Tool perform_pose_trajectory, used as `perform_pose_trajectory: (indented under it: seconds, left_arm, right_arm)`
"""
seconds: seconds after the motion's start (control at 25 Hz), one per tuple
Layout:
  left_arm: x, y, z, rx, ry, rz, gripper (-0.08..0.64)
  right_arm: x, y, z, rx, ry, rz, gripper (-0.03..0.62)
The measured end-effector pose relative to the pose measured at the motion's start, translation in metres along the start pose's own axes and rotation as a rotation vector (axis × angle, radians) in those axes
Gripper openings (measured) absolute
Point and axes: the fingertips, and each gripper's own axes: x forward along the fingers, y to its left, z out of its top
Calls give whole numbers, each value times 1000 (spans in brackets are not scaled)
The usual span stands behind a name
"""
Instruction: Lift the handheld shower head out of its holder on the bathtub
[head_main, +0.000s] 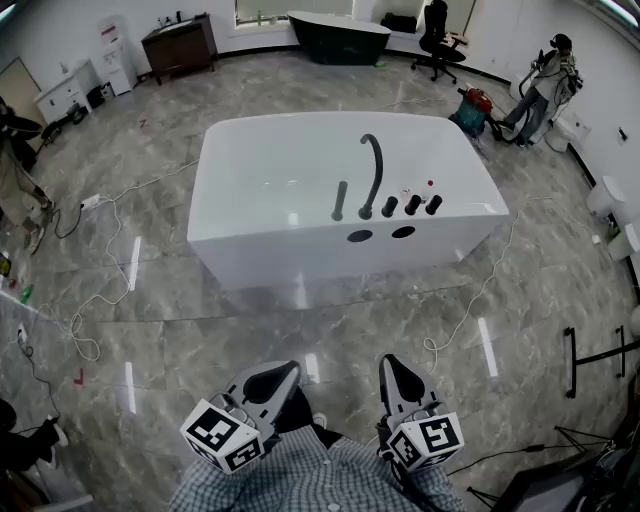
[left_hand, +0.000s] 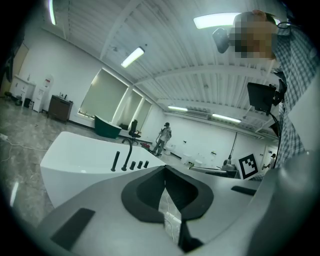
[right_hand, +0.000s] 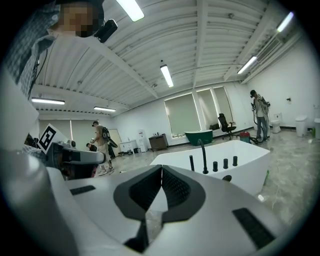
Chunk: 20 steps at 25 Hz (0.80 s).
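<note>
Both pairs of jaws are pressed together with nothing between them. The left gripper (left_hand: 164, 174) and right gripper (right_hand: 161, 169) sit low, side by side, close to the person's checked shirt (head_main: 310, 475), which looks like a carrying pose rather than a reach. Well ahead of the jaw tips, across the marble floor (head_main: 300, 320), stands the white bathtub (head_main: 260, 240). The shower head (head_main: 340, 200) stands upright in its holder on the near rim, just left of the curved spout (head_main: 373, 170) and the knobs (head_main: 411, 205). It is far out of reach, so an approach likely comes first, and the jaws must spread before gripping.
</note>
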Motion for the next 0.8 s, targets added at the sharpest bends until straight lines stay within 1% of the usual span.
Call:
perform_pose_trajectory:
  seconds: [0.16,0.32,0.56,0.8]
  left_arm:
    - [21,20,14,21,13,-30,6]
    - [35,43,34,46,13,-30,7]
    - [52,83,54,46,8,-26,6]
    - [69,120,66,60,32,-45,6]
  right_arm:
    - [28,-11,12,-16,-4,-30,17]
    - [56,-17,23,-21,-7,-32,17]
    - [100,-18,30,-4,5,-28,17]
    - [141,-17,43,-11,10,-45,17]
